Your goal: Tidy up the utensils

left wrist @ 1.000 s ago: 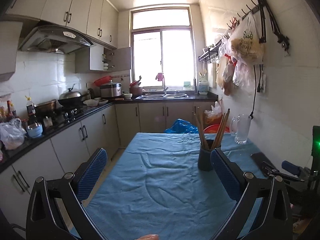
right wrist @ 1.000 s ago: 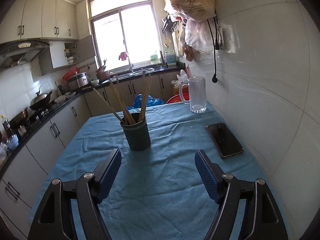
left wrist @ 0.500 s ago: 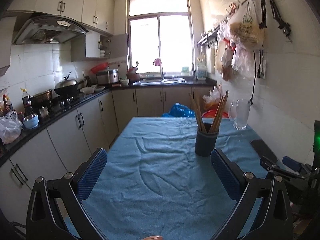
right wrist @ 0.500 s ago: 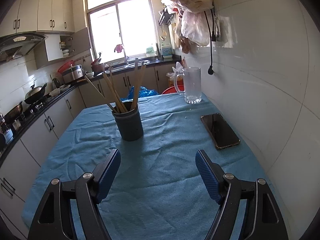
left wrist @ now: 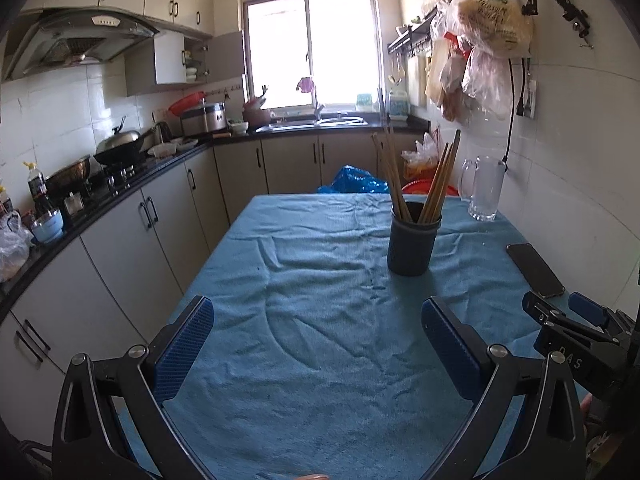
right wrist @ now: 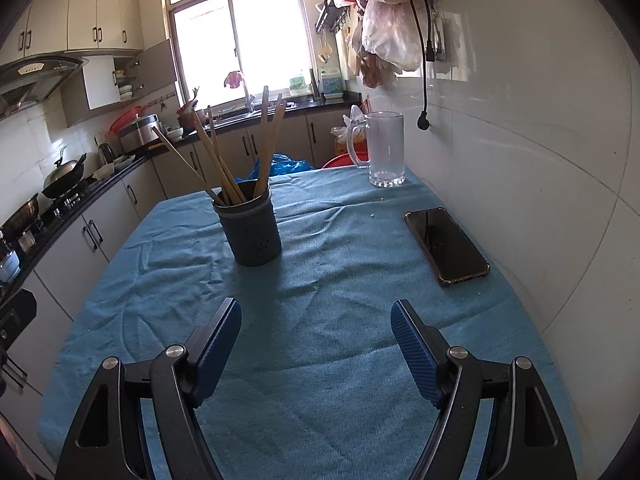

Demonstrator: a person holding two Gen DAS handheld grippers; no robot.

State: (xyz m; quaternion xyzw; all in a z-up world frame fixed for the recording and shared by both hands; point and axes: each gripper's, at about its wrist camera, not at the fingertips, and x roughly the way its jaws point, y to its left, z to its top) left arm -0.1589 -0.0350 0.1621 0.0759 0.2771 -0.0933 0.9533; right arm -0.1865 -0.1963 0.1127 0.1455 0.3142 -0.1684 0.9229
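Note:
A dark round holder [left wrist: 412, 242] stands on the blue cloth-covered table [left wrist: 320, 340] with several wooden chopsticks [left wrist: 438, 178] leaning in it. It also shows in the right wrist view [right wrist: 252, 232], chopsticks [right wrist: 264, 140] fanned out. My left gripper [left wrist: 316, 328] is open and empty, well short of the holder. My right gripper [right wrist: 316, 332] is open and empty, above the cloth in front of the holder. Its body shows at the right edge of the left wrist view [left wrist: 576, 332].
A black phone [right wrist: 446, 246] lies on the cloth by the tiled wall. A glass mug [right wrist: 384, 148] stands at the table's far right corner. Kitchen counter and cabinets [left wrist: 132, 216] run along the left. Plastic bags [left wrist: 480, 28] hang on the right wall.
Both grippers have moved forward and tilted down toward the table; the holder looks nearer and lower in both views. Both stay open and empty.

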